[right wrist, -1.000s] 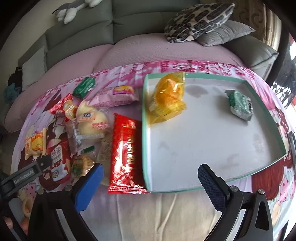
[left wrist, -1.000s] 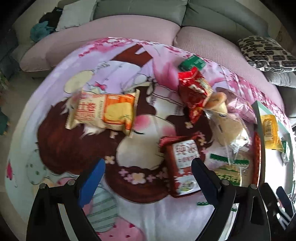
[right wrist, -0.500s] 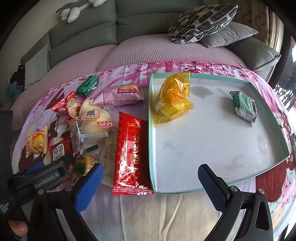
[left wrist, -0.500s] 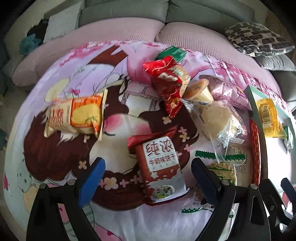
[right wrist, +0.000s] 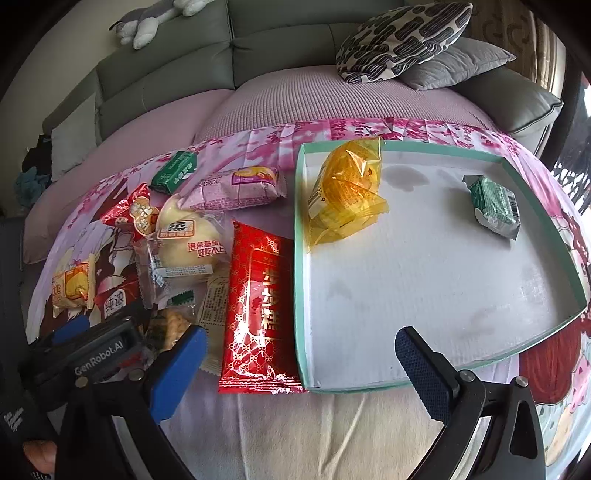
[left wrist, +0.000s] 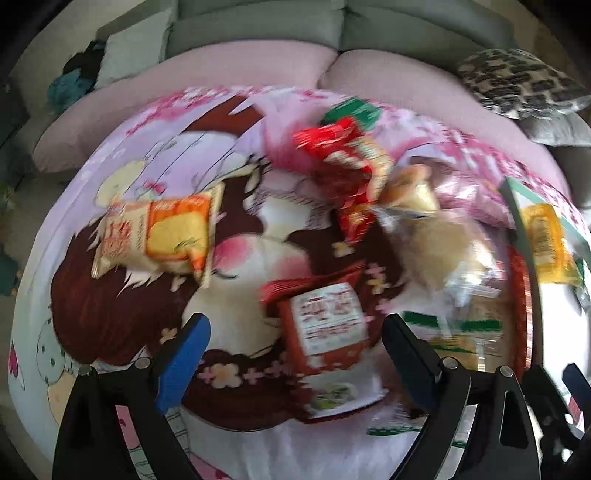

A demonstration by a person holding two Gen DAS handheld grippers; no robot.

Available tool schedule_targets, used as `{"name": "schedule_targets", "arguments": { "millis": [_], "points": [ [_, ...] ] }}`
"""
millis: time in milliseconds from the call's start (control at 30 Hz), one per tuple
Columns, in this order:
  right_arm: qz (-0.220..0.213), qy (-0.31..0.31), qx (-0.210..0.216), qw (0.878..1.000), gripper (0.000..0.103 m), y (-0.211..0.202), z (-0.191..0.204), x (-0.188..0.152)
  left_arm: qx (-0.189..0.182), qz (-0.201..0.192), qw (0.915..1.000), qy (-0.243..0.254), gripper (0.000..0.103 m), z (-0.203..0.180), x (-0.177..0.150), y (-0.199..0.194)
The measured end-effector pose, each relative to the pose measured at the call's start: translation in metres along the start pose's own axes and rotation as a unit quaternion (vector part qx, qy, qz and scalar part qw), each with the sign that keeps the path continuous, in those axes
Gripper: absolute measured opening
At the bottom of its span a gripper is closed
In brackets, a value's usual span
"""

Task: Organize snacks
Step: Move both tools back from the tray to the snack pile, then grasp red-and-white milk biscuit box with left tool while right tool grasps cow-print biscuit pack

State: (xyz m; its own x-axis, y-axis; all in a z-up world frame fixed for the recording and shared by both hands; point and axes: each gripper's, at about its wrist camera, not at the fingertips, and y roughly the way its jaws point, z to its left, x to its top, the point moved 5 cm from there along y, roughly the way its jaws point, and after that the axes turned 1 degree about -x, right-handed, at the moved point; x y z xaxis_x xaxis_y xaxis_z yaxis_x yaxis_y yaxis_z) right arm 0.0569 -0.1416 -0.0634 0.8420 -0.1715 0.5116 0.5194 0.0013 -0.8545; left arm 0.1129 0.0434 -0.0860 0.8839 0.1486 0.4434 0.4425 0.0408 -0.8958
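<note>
The left gripper [left wrist: 295, 362], jaws spread wide and empty, hangs just over the dark-red milk-biscuit packet [left wrist: 325, 332], whose long axis runs straight away between the jaws.

home living room: grey sofa [right wrist: 280, 48] at 12 o'clock, patterned cushion [right wrist: 402, 37] at 1, plush toy [right wrist: 151, 20] at 11, cartoon blanket [left wrist: 155, 155] under snack packs

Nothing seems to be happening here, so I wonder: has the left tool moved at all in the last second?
Yes. In the right wrist view the left tool has slid to the right, closer to the long red packet, which lies where it was.
</note>
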Motion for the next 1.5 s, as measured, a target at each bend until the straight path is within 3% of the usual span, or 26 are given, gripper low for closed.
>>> {"name": "schedule_targets", "arguments": {
  "millis": [200, 367, 433, 500, 600, 800, 967, 1133, 1500],
  "points": [
    [0.002, 0.007, 0.002, 1.000, 0.103, 0.002, -0.004, 0.001, -0.012, 0.021, 0.9988, -0.044, 0.094, 0.020, -0.002, 0.005],
    [0.001, 0.007, 0.004, 1.000, 0.103, 0.002, -0.004, 0.001, -0.007, 0.019, 0.9984, -0.052, 0.092, 0.024, -0.003, 0.003],
    [0.002, 0.005, 0.006, 1.000, 0.103, 0.002, -0.002, 0.000, -0.016, 0.016, 0.9986, -0.048, 0.083, 0.021, -0.003, 0.001],
    [-0.001, -0.001, 0.009, 1.000, 0.103, 0.001, 0.001, 0.001, -0.028, 0.012, 0.9988, -0.038, 0.063, 0.014, -0.002, -0.002],
    [-0.008, -0.014, 0.015, 1.000, 0.103, -0.003, 0.008, 0.001, -0.045, 0.012, 0.9986, -0.024, 0.042, 0.003, -0.002, -0.003],
    [-0.027, -0.049, 0.035, 0.998, 0.099, -0.011, 0.033, -0.001, -0.056, 0.019, 0.9978, -0.032, 0.041, 0.006, 0.000, -0.004],
    [-0.032, -0.088, 0.055, 0.994, 0.084, -0.013, 0.063, -0.007, -0.054, 0.027, 0.9974, -0.041, 0.041, 0.017, -0.004, -0.004],
    [-0.031, -0.130, 0.065, 0.989, 0.078, -0.012, 0.090, -0.015, -0.066, 0.032, 0.9959, -0.054, 0.041, 0.031, -0.006, -0.005],
    [-0.011, -0.184, 0.039, 0.982, 0.074, 0.013, 0.122, -0.033, -0.079, 0.036, 0.9934, -0.075, 0.041, 0.048, -0.007, -0.004]
  ]
}}
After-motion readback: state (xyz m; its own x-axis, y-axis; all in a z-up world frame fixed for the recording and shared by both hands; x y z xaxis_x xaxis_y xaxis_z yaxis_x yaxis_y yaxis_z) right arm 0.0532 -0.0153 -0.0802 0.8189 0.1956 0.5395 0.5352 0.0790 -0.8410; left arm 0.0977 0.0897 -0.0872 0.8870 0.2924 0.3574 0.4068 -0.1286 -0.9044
